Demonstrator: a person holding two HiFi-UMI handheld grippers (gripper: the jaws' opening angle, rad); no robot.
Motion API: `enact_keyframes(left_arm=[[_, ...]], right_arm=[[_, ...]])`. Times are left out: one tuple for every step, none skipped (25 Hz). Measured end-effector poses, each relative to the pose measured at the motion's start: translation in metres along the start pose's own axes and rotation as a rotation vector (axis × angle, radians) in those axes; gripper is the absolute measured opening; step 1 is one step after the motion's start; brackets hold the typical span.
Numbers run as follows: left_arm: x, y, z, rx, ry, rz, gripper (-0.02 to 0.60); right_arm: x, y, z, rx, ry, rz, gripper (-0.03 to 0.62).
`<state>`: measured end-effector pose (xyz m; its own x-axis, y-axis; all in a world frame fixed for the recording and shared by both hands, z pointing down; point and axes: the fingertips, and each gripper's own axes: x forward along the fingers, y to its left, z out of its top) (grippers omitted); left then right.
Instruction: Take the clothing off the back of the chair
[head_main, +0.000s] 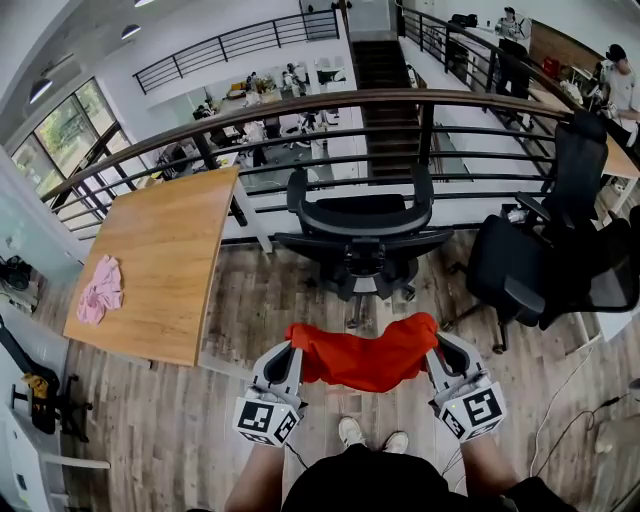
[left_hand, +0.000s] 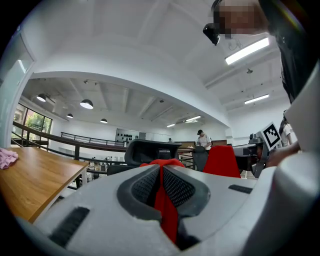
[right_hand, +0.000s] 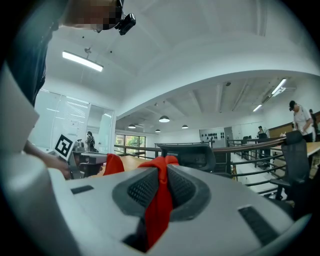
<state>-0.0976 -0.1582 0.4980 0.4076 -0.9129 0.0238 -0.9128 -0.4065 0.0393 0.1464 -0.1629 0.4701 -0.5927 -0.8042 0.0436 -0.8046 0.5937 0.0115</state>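
Note:
A red garment (head_main: 365, 358) hangs stretched between my two grippers, in the air in front of the black office chair (head_main: 362, 228). My left gripper (head_main: 293, 352) is shut on the garment's left end, and red cloth (left_hand: 164, 200) is pinched between its pads. My right gripper (head_main: 435, 345) is shut on the right end, with the cloth (right_hand: 159, 200) clamped between its pads too. The chair's back (left_hand: 150, 149) shows bare beyond the cloth, a little way off from the garment. In the left gripper view the garment's far end (left_hand: 221, 161) shows at the right gripper.
A wooden table (head_main: 165, 260) stands to the left with a pink cloth (head_main: 100, 290) on it. A second black chair (head_main: 560, 250) is at the right. A railing (head_main: 330, 120) runs behind the chairs. The person's shoes (head_main: 370, 435) stand on the wood floor below the garment.

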Motion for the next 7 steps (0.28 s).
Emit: enact_keyframes(left_arm=[[-0.0013, -0.0014, 0.0014, 0.002, -0.002, -0.002, 0.026], [-0.0027, -0.0029, 0.0022, 0.004, -0.004, -0.004, 0.026], [-0.0043, -0.0043, 0.0028, 0.005, -0.005, -0.005, 0.026], [-0.0059, -0.0056, 0.0036, 0.006, -0.007, -0.006, 0.026], [-0.0076, -0.0066, 0.0046, 0.006, -0.009, -0.006, 0.026], [-0.0093, -0.0076, 0.0057, 0.006, -0.011, -0.006, 0.026], [-0.011, -0.0086, 0.0069, 0.006, -0.013, -0.006, 0.026]], right_arm=[[-0.0012, 0.0017, 0.0019, -0.01, -0.004, 0.002, 0.049], [-0.0025, 0.0033, 0.0034, -0.018, -0.008, 0.004, 0.049], [-0.0039, 0.0048, 0.0048, -0.025, -0.011, 0.005, 0.049], [-0.0053, 0.0063, 0.0061, -0.03, -0.014, 0.006, 0.049], [-0.0069, 0.0077, 0.0073, -0.033, -0.017, 0.006, 0.048], [-0.0086, 0.009, 0.0084, -0.036, -0.019, 0.006, 0.048], [-0.0103, 0.0103, 0.0096, -0.038, -0.022, 0.005, 0.048]])
